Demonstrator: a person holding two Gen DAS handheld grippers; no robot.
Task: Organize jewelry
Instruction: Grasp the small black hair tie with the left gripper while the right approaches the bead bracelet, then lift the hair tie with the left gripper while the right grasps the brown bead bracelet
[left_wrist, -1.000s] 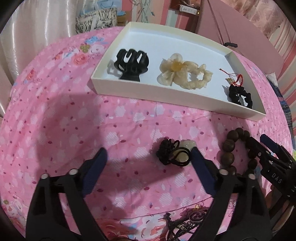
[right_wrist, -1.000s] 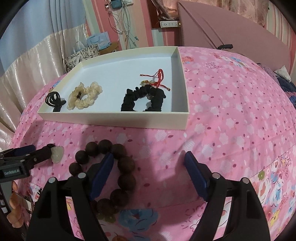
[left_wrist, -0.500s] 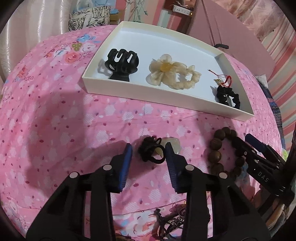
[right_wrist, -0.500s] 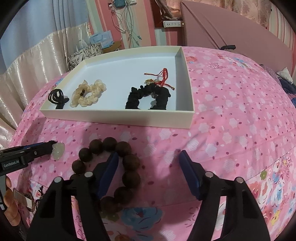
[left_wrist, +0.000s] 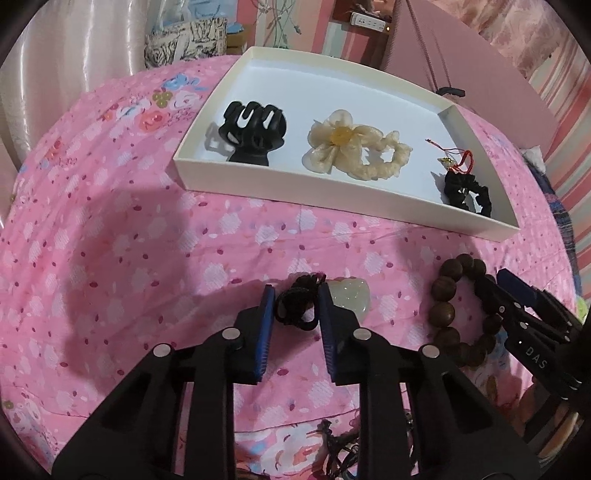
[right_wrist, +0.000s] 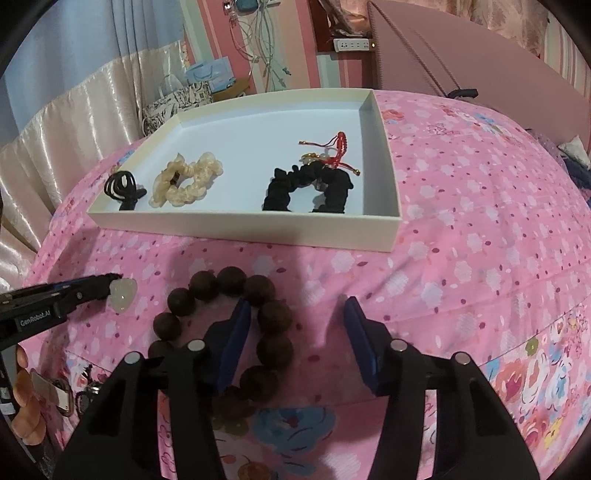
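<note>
My left tongs (left_wrist: 295, 302) pinch the black corded hair tie with pale stone charm (left_wrist: 301, 306) on the pink floral bedspread (left_wrist: 147, 240), near the white tray (left_wrist: 332, 192); my right tongs (right_wrist: 295, 314) gape, one finger inside the dark wooden bead bracelet (right_wrist: 229, 325).

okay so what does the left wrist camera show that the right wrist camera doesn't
Only the left wrist view shows the left gripper closed around the black cord knot of the pale jade pendant, and the cream scrunchie's flower face.

Only the right wrist view shows the right gripper open, one finger inside the wooden bead bracelet, plus the hanging cables on the wall.

Both show the white tray holding the black claw clip, black scrunchie and red cord charm.
</note>
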